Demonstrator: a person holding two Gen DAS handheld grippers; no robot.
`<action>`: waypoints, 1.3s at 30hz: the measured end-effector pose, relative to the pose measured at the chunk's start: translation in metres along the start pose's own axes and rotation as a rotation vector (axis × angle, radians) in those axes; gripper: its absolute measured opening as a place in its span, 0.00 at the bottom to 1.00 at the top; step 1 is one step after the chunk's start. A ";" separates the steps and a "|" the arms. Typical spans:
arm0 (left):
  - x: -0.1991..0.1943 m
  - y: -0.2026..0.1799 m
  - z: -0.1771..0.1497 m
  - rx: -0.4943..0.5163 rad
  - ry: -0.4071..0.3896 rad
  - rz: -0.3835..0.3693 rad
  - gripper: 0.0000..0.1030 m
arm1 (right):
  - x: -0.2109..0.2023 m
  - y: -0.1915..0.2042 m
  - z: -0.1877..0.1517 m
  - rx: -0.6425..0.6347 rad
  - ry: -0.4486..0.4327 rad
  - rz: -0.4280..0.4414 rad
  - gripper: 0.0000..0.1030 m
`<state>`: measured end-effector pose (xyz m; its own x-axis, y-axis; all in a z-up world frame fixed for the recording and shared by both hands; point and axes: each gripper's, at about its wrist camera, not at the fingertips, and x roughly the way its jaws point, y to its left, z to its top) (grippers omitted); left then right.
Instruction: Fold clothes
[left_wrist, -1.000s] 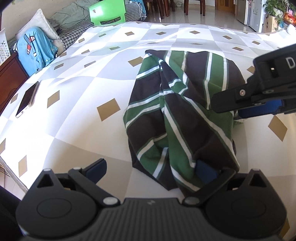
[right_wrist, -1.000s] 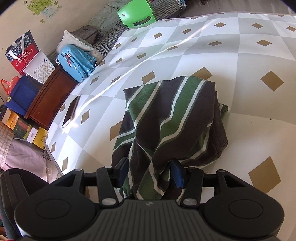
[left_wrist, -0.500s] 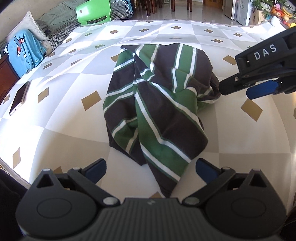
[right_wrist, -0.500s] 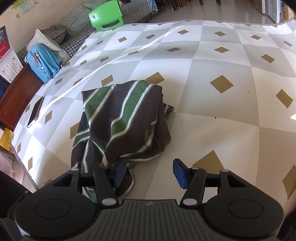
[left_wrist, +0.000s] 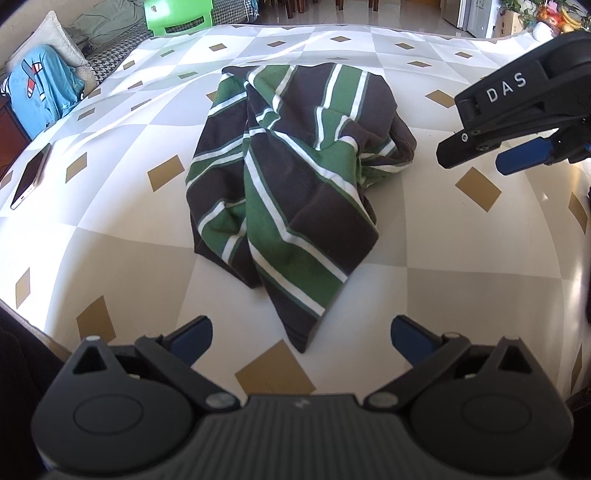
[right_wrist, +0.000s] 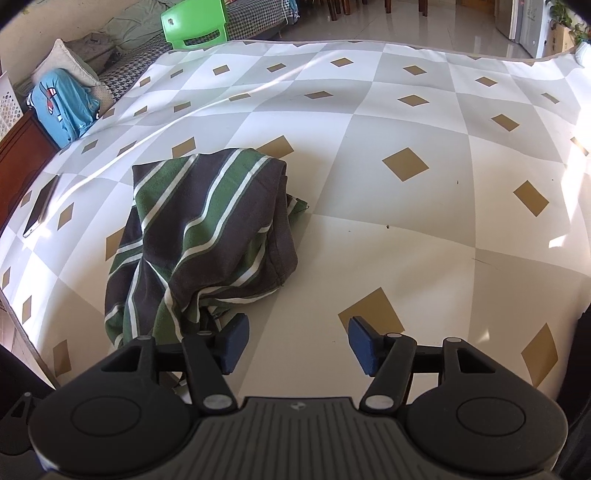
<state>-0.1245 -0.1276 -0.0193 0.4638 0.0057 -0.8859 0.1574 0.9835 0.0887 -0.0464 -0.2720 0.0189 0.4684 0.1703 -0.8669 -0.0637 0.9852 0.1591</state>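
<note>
A dark brown and green striped garment (left_wrist: 291, 177) lies crumpled in a loose heap on the checked cloth; it also shows in the right wrist view (right_wrist: 207, 236). My left gripper (left_wrist: 301, 338) is open and empty, just short of the garment's near tip. My right gripper (right_wrist: 297, 341) is open and empty, to the right of the heap; its left pad (right_wrist: 234, 339) sits beside the cloth edge. The right gripper also shows in the left wrist view (left_wrist: 517, 129), to the right of the garment.
The table cloth (right_wrist: 406, 229) has white, grey and tan diamonds. A phone (left_wrist: 31, 177) lies near the left edge. A blue shirt (left_wrist: 40, 92), a cushion and a green chair (left_wrist: 177, 14) stand beyond the far left side.
Both grippers have let go of the garment and pulled back from it. The garment dropped into a heap on the cloth. The right gripper opened and shifted to the right.
</note>
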 end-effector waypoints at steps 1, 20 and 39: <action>0.000 -0.001 -0.002 0.001 0.005 -0.002 1.00 | 0.000 0.000 -0.001 -0.005 0.004 -0.009 0.59; -0.009 -0.019 -0.017 0.061 0.027 -0.014 1.00 | 0.004 0.012 -0.014 -0.145 0.046 -0.097 0.62; -0.032 -0.039 -0.026 0.115 -0.043 -0.012 1.00 | -0.010 -0.003 -0.007 -0.115 -0.019 -0.194 0.63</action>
<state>-0.1682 -0.1618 -0.0063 0.4975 -0.0163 -0.8673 0.2611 0.9563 0.1319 -0.0568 -0.2768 0.0243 0.4985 -0.0215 -0.8666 -0.0707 0.9954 -0.0653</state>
